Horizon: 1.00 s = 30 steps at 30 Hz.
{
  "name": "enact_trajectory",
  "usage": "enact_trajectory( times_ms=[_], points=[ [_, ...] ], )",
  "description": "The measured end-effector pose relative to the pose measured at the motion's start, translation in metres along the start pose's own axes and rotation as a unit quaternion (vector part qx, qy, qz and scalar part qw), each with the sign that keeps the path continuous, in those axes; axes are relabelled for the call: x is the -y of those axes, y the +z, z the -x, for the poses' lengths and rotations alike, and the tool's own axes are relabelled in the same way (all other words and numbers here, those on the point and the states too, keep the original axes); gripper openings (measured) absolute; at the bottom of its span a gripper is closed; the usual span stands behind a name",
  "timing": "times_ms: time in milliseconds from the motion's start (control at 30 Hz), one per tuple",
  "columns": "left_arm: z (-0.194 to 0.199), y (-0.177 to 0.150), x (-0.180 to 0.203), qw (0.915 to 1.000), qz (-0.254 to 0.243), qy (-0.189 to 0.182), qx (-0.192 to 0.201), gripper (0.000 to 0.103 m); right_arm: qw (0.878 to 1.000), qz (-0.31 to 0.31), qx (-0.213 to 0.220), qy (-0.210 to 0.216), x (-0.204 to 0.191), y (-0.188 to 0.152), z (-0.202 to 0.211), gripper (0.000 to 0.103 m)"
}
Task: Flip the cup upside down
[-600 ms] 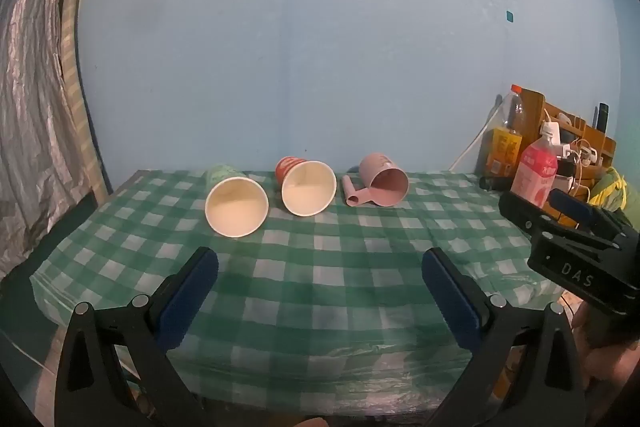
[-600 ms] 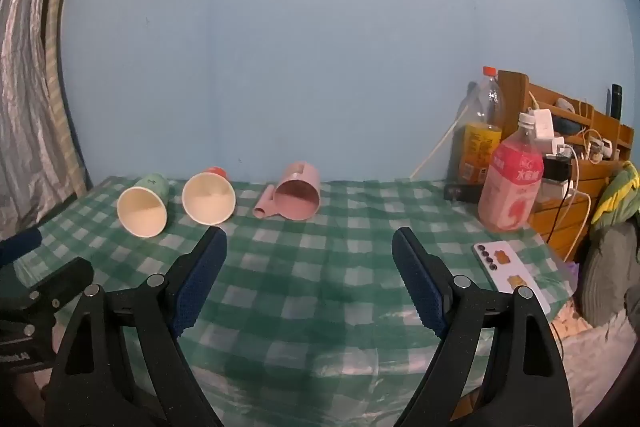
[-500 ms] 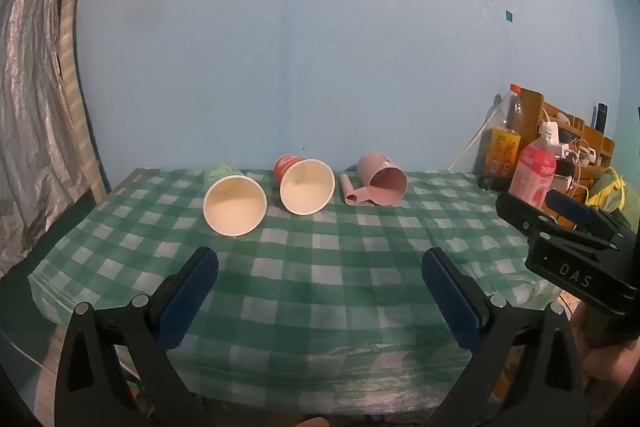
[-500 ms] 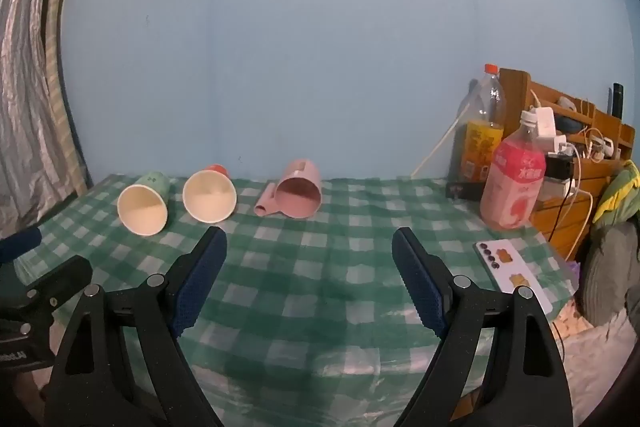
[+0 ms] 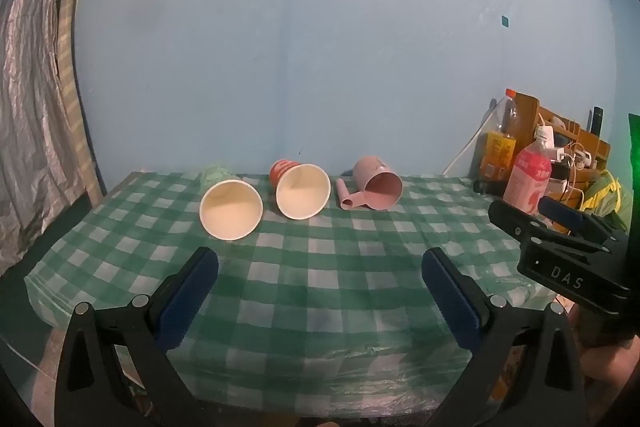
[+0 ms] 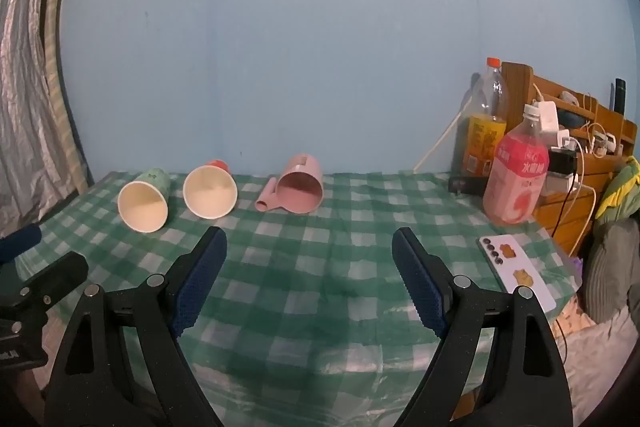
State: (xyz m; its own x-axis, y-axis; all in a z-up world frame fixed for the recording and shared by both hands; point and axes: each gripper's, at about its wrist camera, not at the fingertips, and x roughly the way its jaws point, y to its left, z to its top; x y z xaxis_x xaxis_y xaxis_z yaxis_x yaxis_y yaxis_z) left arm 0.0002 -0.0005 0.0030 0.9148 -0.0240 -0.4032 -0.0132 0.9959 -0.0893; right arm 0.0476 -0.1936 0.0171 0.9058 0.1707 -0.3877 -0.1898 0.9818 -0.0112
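Three cups lie on their sides at the far part of the checked table, mouths toward me: a green paper cup [image 5: 231,209] [image 6: 144,201] at left, a red paper cup [image 5: 301,189] [image 6: 210,195] in the middle, and a pink plastic cup with a handle [image 5: 376,185] [image 6: 299,190] at right. My left gripper [image 5: 320,269] is open and empty, held above the near part of the table. My right gripper [image 6: 308,249] is open and empty too, well short of the cups. The right gripper also shows from the side in the left wrist view [image 5: 560,227].
The table has a green-and-white checked cloth [image 5: 320,267] under clear plastic. A pink drink bottle [image 6: 516,173], an orange drink bottle [image 6: 485,123] and a wooden rack with chargers [image 6: 576,131] stand at the right. A phone [image 6: 516,273] lies near the right edge. A curtain [image 5: 28,87] hangs at left.
Both grippers have risen or drawn back slightly; the cups sit a little lower in both views. Nothing on the table has moved.
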Motion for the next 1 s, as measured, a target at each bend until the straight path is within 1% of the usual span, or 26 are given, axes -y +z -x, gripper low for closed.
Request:
enact_trajectory(
  times_ms=[167,300,600,1000],
  points=[
    [0.001,0.004,-0.002,1.0000,0.000,0.009,0.001,0.103,1.000,-0.001,-0.003,-0.001,-0.003,0.000,-0.002,0.084],
    [0.001,0.005,-0.004,0.9999,0.005,0.009,0.001,0.103,1.000,-0.001,-0.004,-0.002,-0.003,0.000,-0.002,0.084],
    [0.001,0.000,-0.005,0.9998,0.017,-0.005,0.012,0.103,1.000,-0.002,-0.008,0.001,-0.005,-0.001,-0.004,0.084],
    [-0.001,-0.006,-0.005,0.9997,0.020,-0.011,0.009,0.103,1.000,-0.003,-0.010,0.003,-0.007,-0.001,-0.004,0.084]
  ],
)
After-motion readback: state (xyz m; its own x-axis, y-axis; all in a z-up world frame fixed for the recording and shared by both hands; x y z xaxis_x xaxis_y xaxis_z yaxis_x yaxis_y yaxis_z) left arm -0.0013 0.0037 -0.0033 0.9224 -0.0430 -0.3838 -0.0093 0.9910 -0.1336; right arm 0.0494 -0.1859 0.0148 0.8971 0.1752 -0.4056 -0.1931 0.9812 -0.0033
